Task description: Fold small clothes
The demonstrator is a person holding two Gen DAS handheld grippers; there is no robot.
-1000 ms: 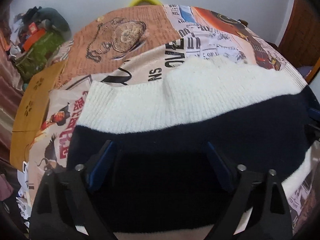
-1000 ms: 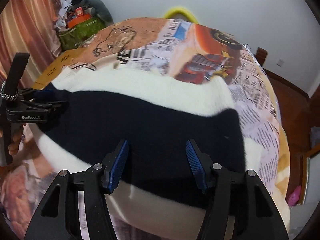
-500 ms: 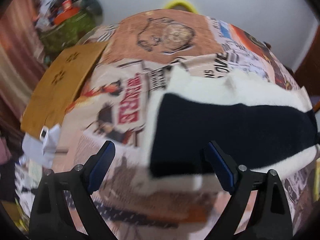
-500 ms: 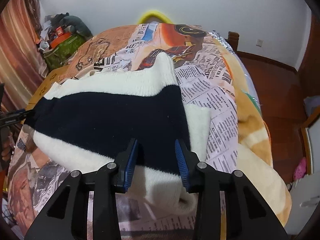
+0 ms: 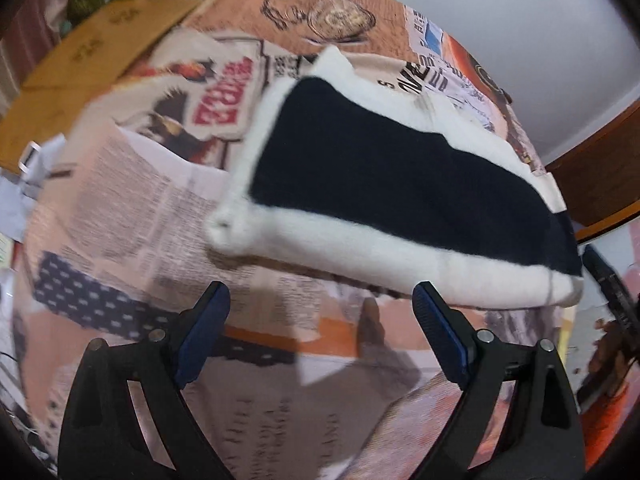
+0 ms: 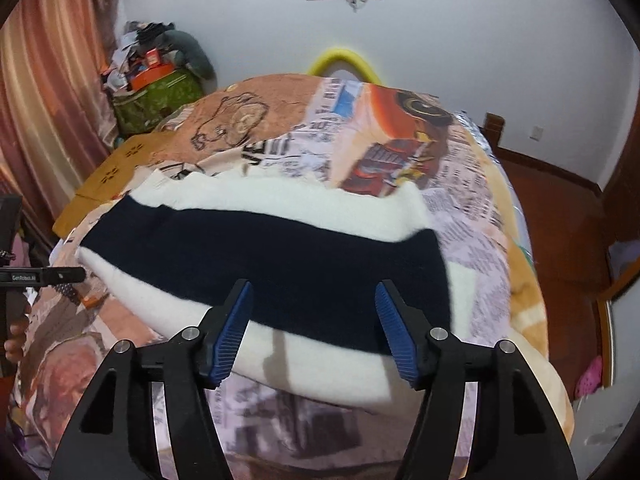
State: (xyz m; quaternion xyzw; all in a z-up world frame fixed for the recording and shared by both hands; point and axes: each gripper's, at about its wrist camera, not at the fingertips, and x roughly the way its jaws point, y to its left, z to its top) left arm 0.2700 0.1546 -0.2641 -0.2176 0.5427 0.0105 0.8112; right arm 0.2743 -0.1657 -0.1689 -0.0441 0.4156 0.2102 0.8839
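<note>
A folded knit sweater, white with a wide navy band, lies on the printed bedspread; it shows in the left wrist view (image 5: 392, 184) and in the right wrist view (image 6: 280, 264). My left gripper (image 5: 320, 304) is open and empty, hovering just short of the sweater's near white edge. My right gripper (image 6: 314, 308) is open and empty, its blue pads (image 6: 236, 320) above the sweater's near edge. The left gripper also shows at the left edge of the right wrist view (image 6: 44, 276).
The bed has a newspaper-print bedspread (image 6: 472, 184). A brown cardboard box (image 5: 80, 60) lies at its far left. A cluttered green bag (image 6: 156, 96) and curtains (image 6: 48, 92) stand by the wall. A wooden floor (image 6: 560, 208) lies to the right.
Both grippers have pulled back from the sweater. The right jaws have opened wider than half a second ago. The left view has swung so the sweater lies farther away.
</note>
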